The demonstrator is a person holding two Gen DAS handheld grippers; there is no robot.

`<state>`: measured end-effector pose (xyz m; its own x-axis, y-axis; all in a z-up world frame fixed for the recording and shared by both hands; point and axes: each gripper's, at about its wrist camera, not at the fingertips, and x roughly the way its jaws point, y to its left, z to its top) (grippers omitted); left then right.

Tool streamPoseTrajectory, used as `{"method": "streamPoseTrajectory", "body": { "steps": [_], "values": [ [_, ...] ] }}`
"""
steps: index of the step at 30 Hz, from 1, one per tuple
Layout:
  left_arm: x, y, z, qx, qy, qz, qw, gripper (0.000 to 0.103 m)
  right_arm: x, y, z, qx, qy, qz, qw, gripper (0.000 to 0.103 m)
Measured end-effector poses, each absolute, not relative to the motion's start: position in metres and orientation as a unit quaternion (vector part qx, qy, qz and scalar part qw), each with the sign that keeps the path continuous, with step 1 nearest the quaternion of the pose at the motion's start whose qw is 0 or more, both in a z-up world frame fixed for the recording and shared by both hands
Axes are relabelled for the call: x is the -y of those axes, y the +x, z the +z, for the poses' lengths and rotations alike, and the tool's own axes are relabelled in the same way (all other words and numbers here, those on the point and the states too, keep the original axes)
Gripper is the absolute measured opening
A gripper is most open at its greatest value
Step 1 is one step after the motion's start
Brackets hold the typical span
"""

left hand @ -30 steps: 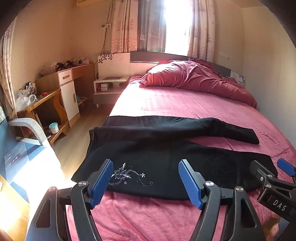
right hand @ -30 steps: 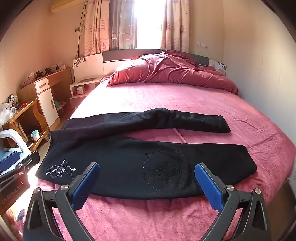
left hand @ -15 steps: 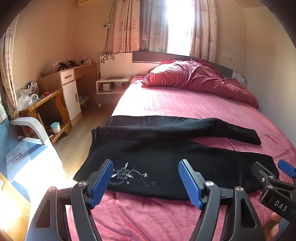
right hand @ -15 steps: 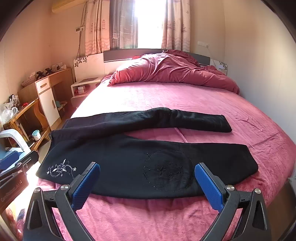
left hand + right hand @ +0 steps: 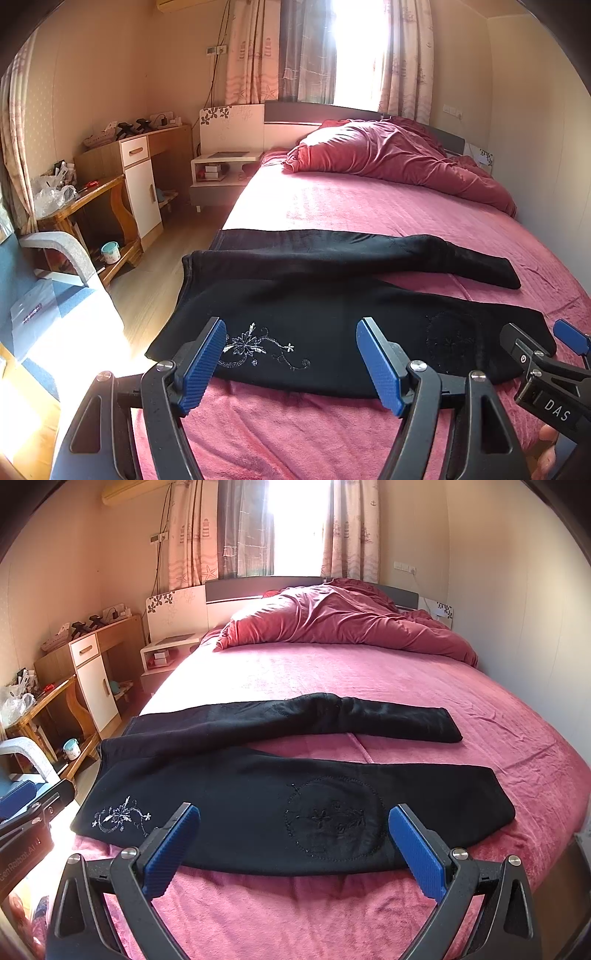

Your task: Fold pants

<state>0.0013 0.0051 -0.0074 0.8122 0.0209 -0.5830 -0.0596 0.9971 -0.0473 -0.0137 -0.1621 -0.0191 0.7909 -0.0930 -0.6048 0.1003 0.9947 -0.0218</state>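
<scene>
Black pants lie flat across the pink bed, waist at the left edge, the two legs spread apart toward the right. White floral embroidery marks the near hip. My left gripper hovers open just short of the near leg's front edge by the embroidery. My right gripper is open too, in front of the stitched circle on the near leg. Neither touches the cloth. The right gripper shows at the left wrist view's right edge, the left gripper at the right wrist view's left edge.
A crumpled red duvet fills the head of the bed. Left of the bed stand a white nightstand, a wooden desk with a white cabinet and a low wooden table. A wall runs along the bed's right side.
Both grippers have drawn back and risen slightly, so the pants sit a little lower and further in the views. The pants have not moved; both grippers stay open.
</scene>
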Motion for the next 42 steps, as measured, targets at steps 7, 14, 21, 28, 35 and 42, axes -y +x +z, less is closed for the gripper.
{"method": "streamPoseTrajectory", "body": {
  "steps": [7, 14, 21, 28, 35, 42],
  "values": [
    [-0.006, 0.002, -0.007, -0.306, -0.032, 0.021, 0.951, 0.075, 0.162, -0.014, -0.019, -0.318, 0.005, -0.052, 0.947, 0.103],
    [-0.006, 0.002, -0.006, -0.305, -0.032, 0.023, 0.952, 0.075, 0.162, -0.013, -0.019, -0.318, 0.005, -0.052, 0.947, 0.103],
    [-0.006, 0.001, -0.006, -0.306, -0.033, 0.024, 0.951, 0.075, 0.163, -0.013, -0.020, -0.321, 0.006, -0.051, 0.946, 0.103],
    [-0.005, 0.004, -0.013, -0.319, -0.033, 0.021, 0.947, 0.075, 0.165, -0.009, -0.031, -0.334, 0.007, -0.051, 0.941, 0.103],
    [-0.013, 0.018, -0.034, -0.362, -0.067, -0.040, 0.929, 0.075, 0.183, 0.003, -0.053, -0.370, 0.035, -0.034, 0.928, 0.103],
    [-0.036, 0.045, -0.068, -0.426, -0.136, -0.076, 0.891, 0.075, 0.261, 0.014, -0.094, -0.434, 0.174, -0.032, 0.883, 0.084]
  ]
}}
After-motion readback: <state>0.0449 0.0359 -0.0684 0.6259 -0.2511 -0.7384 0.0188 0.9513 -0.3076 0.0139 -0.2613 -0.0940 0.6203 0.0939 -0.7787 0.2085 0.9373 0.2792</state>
